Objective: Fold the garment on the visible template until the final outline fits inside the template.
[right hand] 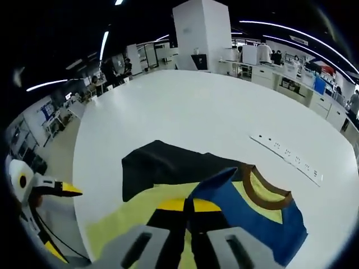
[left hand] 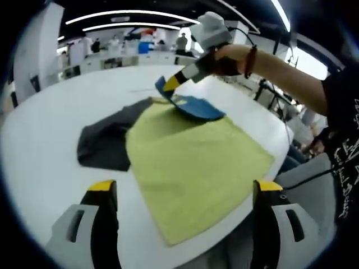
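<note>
With the right gripper (left hand: 170,84) clenched on the shirt's blue sleeve (left hand: 193,105) above the white table (left hand: 50,168) and the left gripper (left hand: 185,193) released, a slipped pinch risked dropping the shirt (left hand: 190,162) crooked across the dark template (left hand: 106,140)

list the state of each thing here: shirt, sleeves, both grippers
shirt: yellow, lying on the white table, partly folded, not yet compact
blue sleeve: lifted and pulled over the shirt, pinched by the right gripper
dark sleeve: spread flat on the table, unfolded
right gripper: shut on blue sleeve
left gripper: open, holding nothing, hanging above the near edge of the shirt
</note>
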The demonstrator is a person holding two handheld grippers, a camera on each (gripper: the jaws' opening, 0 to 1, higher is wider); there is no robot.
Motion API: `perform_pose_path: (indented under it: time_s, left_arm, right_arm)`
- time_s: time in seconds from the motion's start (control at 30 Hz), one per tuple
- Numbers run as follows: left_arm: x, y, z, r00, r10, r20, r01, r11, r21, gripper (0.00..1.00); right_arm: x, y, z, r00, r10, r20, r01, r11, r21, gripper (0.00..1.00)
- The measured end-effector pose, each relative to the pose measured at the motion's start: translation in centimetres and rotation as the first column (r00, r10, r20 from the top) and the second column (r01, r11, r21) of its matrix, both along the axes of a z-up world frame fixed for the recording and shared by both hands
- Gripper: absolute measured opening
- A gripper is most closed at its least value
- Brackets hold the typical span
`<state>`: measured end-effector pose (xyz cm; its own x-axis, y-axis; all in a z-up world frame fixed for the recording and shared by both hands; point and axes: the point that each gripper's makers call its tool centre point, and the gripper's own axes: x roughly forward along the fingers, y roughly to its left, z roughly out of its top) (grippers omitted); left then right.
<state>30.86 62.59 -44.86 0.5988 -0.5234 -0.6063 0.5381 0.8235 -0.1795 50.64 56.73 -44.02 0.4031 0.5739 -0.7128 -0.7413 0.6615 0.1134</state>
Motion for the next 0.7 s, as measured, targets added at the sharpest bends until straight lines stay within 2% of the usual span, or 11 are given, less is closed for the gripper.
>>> perform_pose_path:
  time_s: [0.2,0.3,0.37,0.47,0.7]
  left_arm:
    - [0.0,-0.2,-0.5,1.000,-0.012,-0.012,0.012,1.000,-0.002,0.97]
    - [0.4,-0.4,-0.4,1.000,-0.021,0.000,0.021,1.000,0.005,0.98]
    - [0.6,-0.6,-0.3,1.000,-0.020,0.003,0.020,1.000,-0.001,0.98]
    - [0.7,-0.5,-0.3,1.000,-0.021,0.006,0.021,1.000,0.001,0.98]
    - [0.6,-0.5,-0.8,1.000,-0.016,-0.008,0.015,1.000,-0.015,0.98]
  right_arm:
    - [0.0,0.6,-1.7,1.000,0.001,-0.020,-0.001,1.000,-0.015,0.00]
    - [-0.3,1.1,-3.2,0.999,0.015,-0.047,-0.016,1.000,-0.022,0.00]
    - [-0.7,1.2,-4.1,0.996,0.005,-0.093,-0.006,1.000,-0.016,0.00]
    - [-0.4,1.5,-5.2,0.994,-0.009,-0.113,0.008,1.000,-0.014,0.00]
    - [-0.3,1.8,-6.4,0.990,-0.044,-0.132,0.045,0.999,0.008,0.00]
